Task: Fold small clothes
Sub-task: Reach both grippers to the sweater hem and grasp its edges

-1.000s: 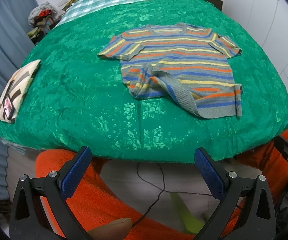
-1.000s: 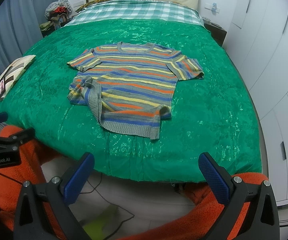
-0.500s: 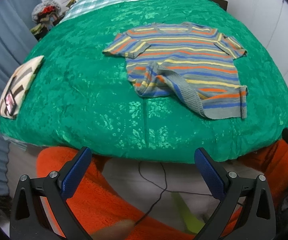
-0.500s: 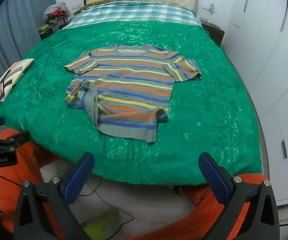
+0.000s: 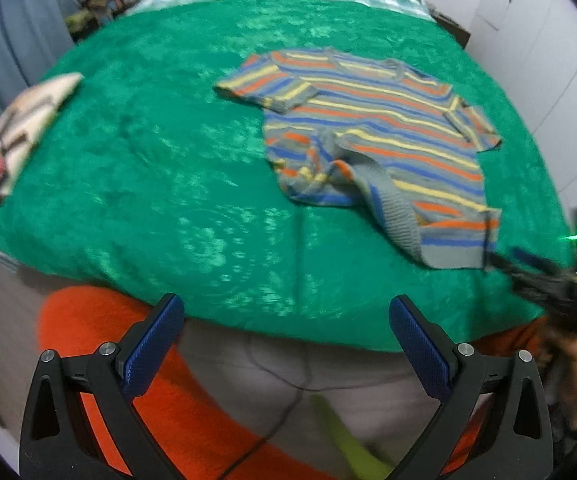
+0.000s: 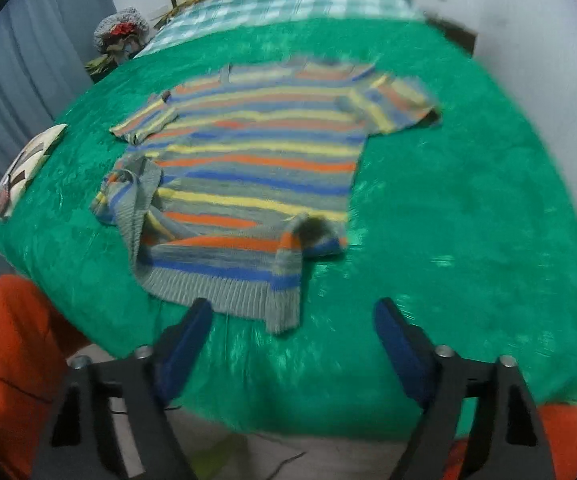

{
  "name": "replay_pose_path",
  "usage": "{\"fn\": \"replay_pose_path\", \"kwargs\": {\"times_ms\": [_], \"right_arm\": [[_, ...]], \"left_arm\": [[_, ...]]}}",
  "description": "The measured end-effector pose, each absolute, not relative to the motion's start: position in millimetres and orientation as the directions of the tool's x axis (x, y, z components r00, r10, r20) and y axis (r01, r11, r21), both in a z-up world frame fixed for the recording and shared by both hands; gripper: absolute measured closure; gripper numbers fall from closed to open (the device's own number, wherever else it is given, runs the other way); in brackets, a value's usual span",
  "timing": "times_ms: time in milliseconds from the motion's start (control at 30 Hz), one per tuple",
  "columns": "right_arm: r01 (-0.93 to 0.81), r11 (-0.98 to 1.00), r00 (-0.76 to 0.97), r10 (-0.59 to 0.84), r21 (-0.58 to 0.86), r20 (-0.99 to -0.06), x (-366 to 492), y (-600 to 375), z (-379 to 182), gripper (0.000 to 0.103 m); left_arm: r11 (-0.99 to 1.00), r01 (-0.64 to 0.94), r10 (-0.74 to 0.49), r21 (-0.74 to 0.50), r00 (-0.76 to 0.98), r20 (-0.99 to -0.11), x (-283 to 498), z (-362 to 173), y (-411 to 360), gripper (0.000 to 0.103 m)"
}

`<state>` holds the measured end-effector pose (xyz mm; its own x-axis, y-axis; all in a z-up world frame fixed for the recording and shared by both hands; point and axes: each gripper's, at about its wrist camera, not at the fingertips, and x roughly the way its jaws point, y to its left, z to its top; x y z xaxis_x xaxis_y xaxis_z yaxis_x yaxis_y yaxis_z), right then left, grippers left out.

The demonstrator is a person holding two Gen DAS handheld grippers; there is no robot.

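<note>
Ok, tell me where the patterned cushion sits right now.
The patterned cushion lies at the left edge of the green bedspread in both views, well left of the striped shirt.

Striped sweater point(image 6: 248, 184) smeared by motion blur — right hand-held gripper point(image 5: 536, 276) (left-wrist view) likewise, a dark streak.

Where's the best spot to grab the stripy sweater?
Probably the grey ribbed hem of the striped sweater, coming from the near bed edge. It lies closest, its right corner is flipped up, and the right gripper, jaws closing with nothing between them, is just short of it.
</note>
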<state>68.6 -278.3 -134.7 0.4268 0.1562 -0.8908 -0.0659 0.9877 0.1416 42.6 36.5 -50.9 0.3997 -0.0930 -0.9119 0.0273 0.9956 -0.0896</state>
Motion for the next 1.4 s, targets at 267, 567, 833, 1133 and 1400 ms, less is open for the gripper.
{"fn": "replay_pose_path", "kwargs": {"times_ms": [267, 567, 833, 1133, 1400], "right_arm": [[-0.106, 0.941, 0.326, 0.339, 0.322, -0.882, 53, -282, -142, 0.097], [-0.006, 0.997, 0.320, 0.077, 0.079, -0.944, 16, -304, -114, 0.052], [-0.373, 0.874, 0.328, 0.438, 0.311, -0.837, 130, -161, -94, 0.052], [-0.413, 0.833, 0.233, 0.488, 0.368, -0.841, 208, -90, -149, 0.102], [-0.689, 0.544, -0.019, 0.647, 0.479, -0.762, 39, -54, -118, 0.091]], "left_arm": [[0.993, 0.009, -0.113, -0.120, 0.412, -0.904, 48, -49, 60, 0.001], [0.990, 0.004, -0.130, -0.139, 0.377, -0.917, 57, -70, 55, 0.001], [0.985, -0.038, -0.142, -0.170, 0.387, -0.911, 45, -73, 62, 0.001], [0.966, -0.184, -0.096, -0.184, 0.407, -0.908, 19, -83, 124, 0.001], [0.932, -0.241, -0.154, -0.270, 0.412, -0.898, 44, -112, 148, 0.001]]}}
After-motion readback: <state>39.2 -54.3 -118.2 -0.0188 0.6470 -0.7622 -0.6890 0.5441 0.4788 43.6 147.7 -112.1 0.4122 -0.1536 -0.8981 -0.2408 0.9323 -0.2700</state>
